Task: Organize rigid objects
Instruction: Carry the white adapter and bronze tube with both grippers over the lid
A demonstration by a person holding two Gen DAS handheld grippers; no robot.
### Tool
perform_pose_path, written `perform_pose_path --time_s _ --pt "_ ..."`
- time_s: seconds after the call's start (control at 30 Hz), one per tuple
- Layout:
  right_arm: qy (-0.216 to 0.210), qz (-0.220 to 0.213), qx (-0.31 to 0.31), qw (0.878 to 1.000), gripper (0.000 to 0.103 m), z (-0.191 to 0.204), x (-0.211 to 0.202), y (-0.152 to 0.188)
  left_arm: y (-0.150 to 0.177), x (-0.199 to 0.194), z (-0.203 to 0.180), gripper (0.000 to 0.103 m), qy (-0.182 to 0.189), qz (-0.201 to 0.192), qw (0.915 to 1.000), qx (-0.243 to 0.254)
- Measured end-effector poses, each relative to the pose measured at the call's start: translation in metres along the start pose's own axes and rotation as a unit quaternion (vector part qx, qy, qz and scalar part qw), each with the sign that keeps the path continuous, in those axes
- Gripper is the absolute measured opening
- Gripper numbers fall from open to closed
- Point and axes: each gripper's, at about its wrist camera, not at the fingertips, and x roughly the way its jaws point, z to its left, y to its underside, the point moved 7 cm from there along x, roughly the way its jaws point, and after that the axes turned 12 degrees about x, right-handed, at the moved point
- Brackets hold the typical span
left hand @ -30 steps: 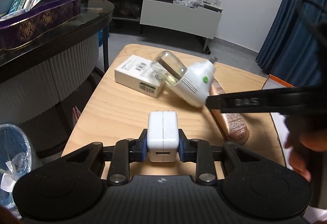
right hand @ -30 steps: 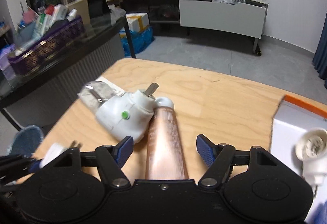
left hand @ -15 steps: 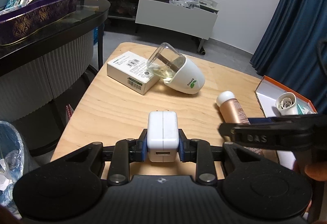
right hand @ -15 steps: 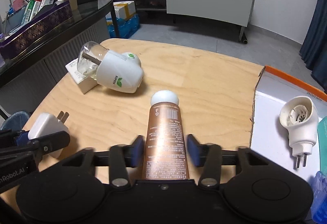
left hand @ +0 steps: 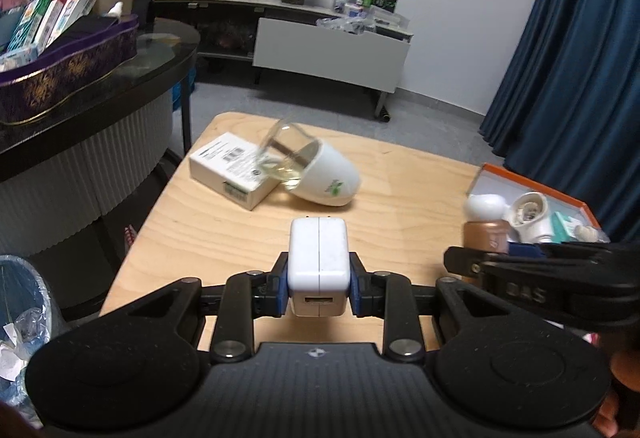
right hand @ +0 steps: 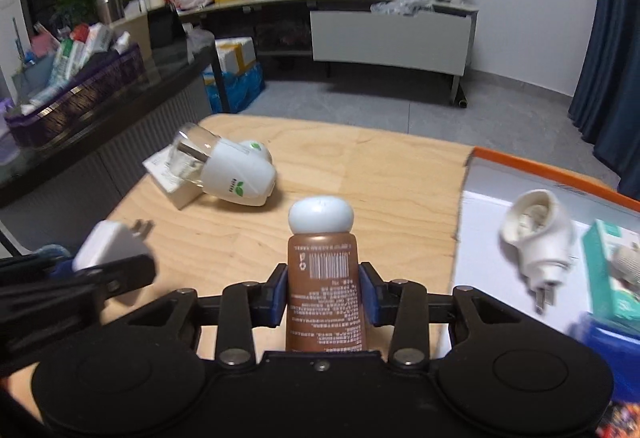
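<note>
I have the left tool (left hand: 319, 284) clamped on the charger (left hand: 319, 262), the right tool (right hand: 323, 294) on the brown tube (right hand: 325, 294); next I carry both toward the box (right hand: 520, 174) at two o'clock.

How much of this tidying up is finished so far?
Partly done. A white plug-in and a teal pack already lie in the orange-edged box. In hand: the left gripper grips a white charger, and the right gripper grips a brown bottle, lifted near the box. Left on the table: a white diffuser lying tipped on a small carton.
</note>
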Motion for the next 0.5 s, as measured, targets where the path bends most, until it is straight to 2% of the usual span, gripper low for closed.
perform_pose_path --time_s 0.23,0.5 --pt "-0.014 -0.048 0.065 0.997 0.046 -0.030 -0.064 -0.002 -0.008 -0.018 -0.038 0.029 0.030 -0.012 0.9993 0.020" --pt "0.013 -0.105 0.093 0.990 0.046 -0.073 -0.133 0.003 -0.012 -0.038 -0.104 0.029 0.085 -0.029 0.9942 0.060"
